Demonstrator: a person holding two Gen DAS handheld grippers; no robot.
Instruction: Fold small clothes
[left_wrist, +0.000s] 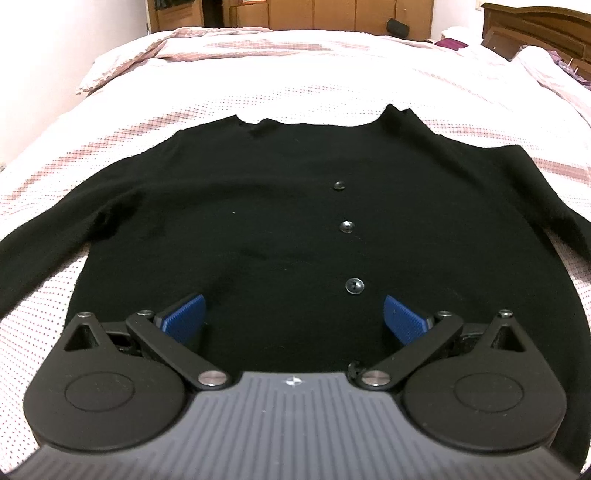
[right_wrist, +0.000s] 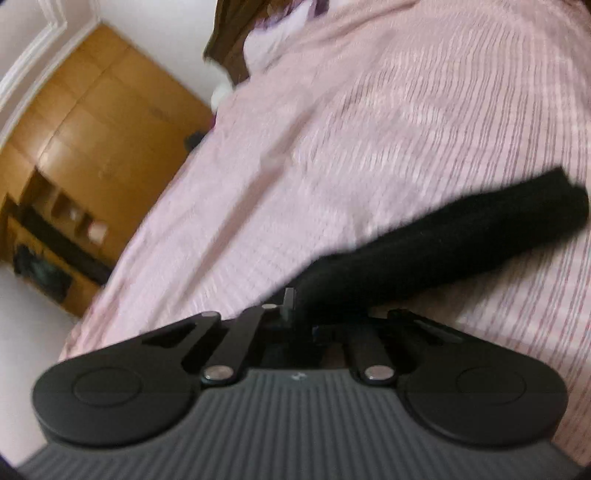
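A black buttoned cardigan (left_wrist: 280, 206) lies flat on the bed, neckline away from me, both sleeves spread out to the sides. My left gripper (left_wrist: 294, 314) is open, its blue pads (left_wrist: 184, 314) wide apart just above the cardigan's lower front, near the bottom button (left_wrist: 354, 286). It holds nothing. In the blurred right wrist view, my right gripper (right_wrist: 295, 314) is shut on one black sleeve (right_wrist: 461, 236) and holds it lifted over the bedspread, the cuff pointing away to the right.
The bed is covered by a pink-and-white patterned bedspread (left_wrist: 295, 74). Pillows (left_wrist: 546, 62) and a dark wooden headboard (left_wrist: 535, 26) lie at the right. Wooden wardrobes (right_wrist: 92, 140) stand beyond the bed.
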